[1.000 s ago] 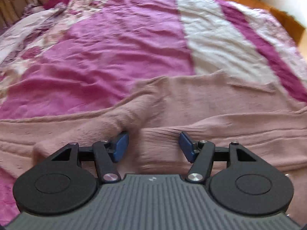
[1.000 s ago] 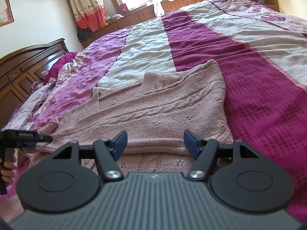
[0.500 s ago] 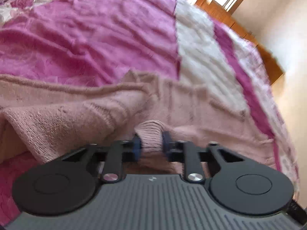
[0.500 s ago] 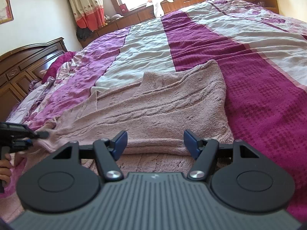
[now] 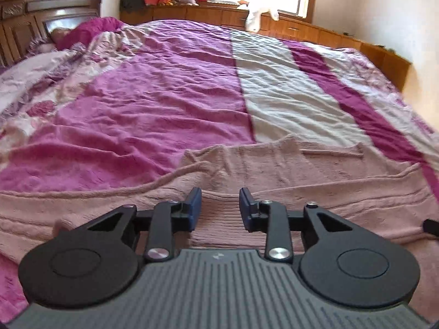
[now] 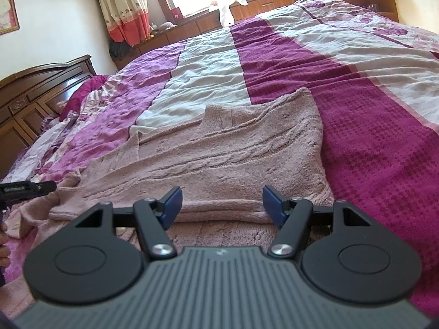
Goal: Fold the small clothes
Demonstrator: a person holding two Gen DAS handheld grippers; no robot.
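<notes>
While both tongs, left [image 5: 220, 205] and right [image 6: 222, 205], stand spread and empty, we note the sweater [image 6: 219, 150] lies part-folded on the bed [image 6: 370, 115]; a shallow pinch risks dragging one layer and undoing the fold.

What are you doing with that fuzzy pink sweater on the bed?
A person is folding a pink knit sweater spread on a striped bedspread, using a gripper in each hand. Right now both the left gripper and the right gripper hover open just above the sweater, holding nothing. One side is already folded over.
</notes>
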